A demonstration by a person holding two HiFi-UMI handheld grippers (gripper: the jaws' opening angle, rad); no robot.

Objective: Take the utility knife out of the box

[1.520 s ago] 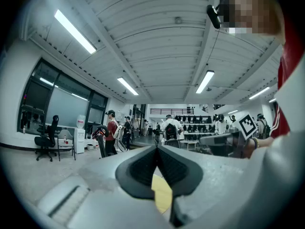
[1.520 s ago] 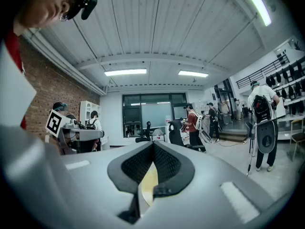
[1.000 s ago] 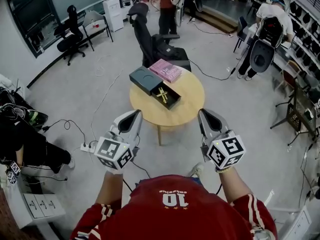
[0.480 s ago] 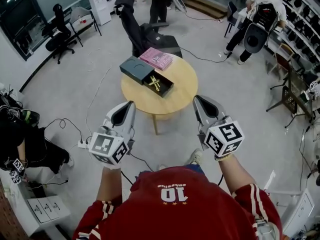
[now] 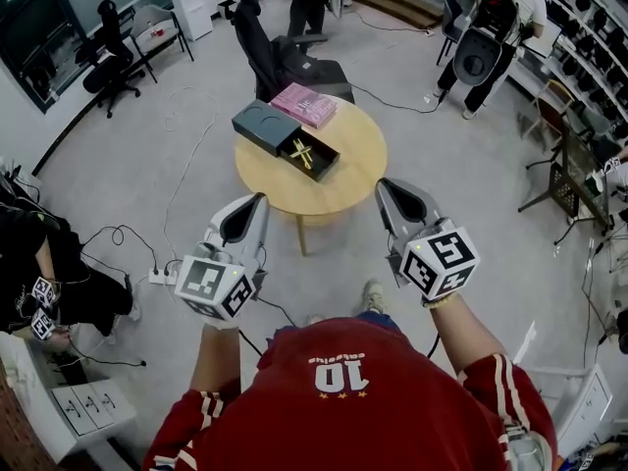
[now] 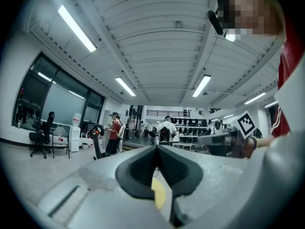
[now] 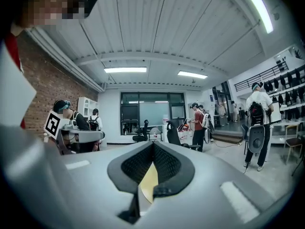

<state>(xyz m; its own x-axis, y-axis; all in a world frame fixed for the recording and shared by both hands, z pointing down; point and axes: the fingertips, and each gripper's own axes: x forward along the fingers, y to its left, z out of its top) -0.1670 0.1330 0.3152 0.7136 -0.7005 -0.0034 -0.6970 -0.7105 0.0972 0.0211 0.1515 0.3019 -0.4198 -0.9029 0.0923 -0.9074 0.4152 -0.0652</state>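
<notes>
Round desk [image 5: 339, 194] ahead: utility knife [image 5: 302, 153] lies in open box [image 5: 267, 126]; left gripper [image 5: 257, 201], right gripper [image 5: 386, 186], jaws closed, empty, yet to approach.

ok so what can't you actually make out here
- Knife: head view, too small; only a yellow cross shape in the open box.
- Box: in neither gripper view; left gripper and right gripper bodies fill each lower half.
- Pink book: head view, print too small.

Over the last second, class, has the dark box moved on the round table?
No. The dark box still lies at the far edge of the round table, beside the pink book; only the camera shifted.
</notes>
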